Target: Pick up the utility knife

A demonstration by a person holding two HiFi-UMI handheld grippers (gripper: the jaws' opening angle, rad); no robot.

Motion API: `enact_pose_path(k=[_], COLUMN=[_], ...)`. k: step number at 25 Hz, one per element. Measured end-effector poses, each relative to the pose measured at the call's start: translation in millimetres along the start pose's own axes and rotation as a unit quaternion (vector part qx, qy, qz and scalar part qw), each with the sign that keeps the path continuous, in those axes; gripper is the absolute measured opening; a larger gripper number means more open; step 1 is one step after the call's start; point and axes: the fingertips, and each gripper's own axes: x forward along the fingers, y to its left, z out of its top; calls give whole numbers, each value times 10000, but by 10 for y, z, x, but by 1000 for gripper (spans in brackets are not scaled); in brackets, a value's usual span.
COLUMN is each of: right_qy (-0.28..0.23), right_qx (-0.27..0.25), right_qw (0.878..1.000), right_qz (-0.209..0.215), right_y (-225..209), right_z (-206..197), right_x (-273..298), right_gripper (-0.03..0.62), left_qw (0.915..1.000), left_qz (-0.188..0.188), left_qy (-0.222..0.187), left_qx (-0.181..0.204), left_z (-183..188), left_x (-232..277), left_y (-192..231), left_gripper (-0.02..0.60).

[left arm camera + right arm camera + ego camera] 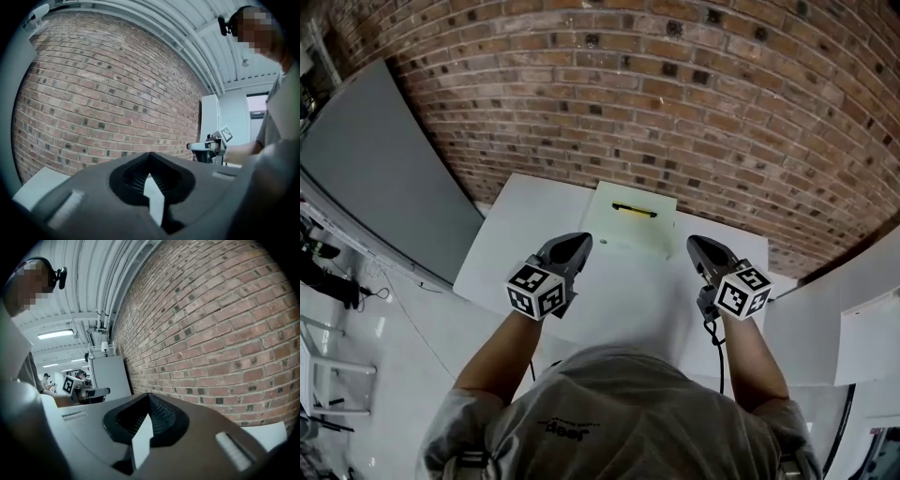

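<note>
Pressing together at their tips, the jaws of the left gripper [150, 154] are fully closed and hold nothing; only a sliver of white table [154, 199] shows through the hollow behind them. The right gripper [149, 395] is the same, with its jaws meeting at the tip and nothing between them.

In the head view the left gripper [579, 244] and the right gripper [697, 247] sit side by side above the table [534, 234], well apart, both pointing toward 12 o'clock. Each has its marker cube at the near end, the left cube [534, 289] and the right cube [742, 292], with a bare forearm behind it running back to a grey shirt [619, 412].

The utility knife [634, 209], yellow and black, lies crosswise on a pale mat [628, 234] at the far side of the table. It is at about 1 o'clock from the left gripper's tips and 11 o'clock from the right's, near both and touched by neither. Neither gripper view shows the knife.

Past the table's far edge a brick wall [675, 94] fills the 12 o'clock side. A grey panel [375, 178] leans at about 10 o'clock. The left gripper view also shows the other gripper at 3 o'clock.
</note>
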Motion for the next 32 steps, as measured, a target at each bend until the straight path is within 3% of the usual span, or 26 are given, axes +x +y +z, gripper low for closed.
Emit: enact_pose_path(k=[6, 14, 18, 32], right_qy=[-71, -207, -231, -139], right_qx=[95, -256, -355, -318], right_qw=[9999, 9971, 9947, 9950], right_qz=[-35, -685, -934, -934], right_y=[-262, -271, -281, -384], right_z=[45, 142, 244, 253], right_x=[224, 516, 673, 821], right_gripper=[9, 9, 9, 9], left_qw=[9998, 9978, 9971, 9964], left_qz=[-98, -651, -733, -783], left_qy=[131, 122, 207, 295], left_qx=[98, 60, 73, -111], left_z=[51, 130, 184, 140], left_x=[367, 478, 458, 539], left_y=[190, 680, 920, 1061], left_gripper=[0, 0, 0, 0])
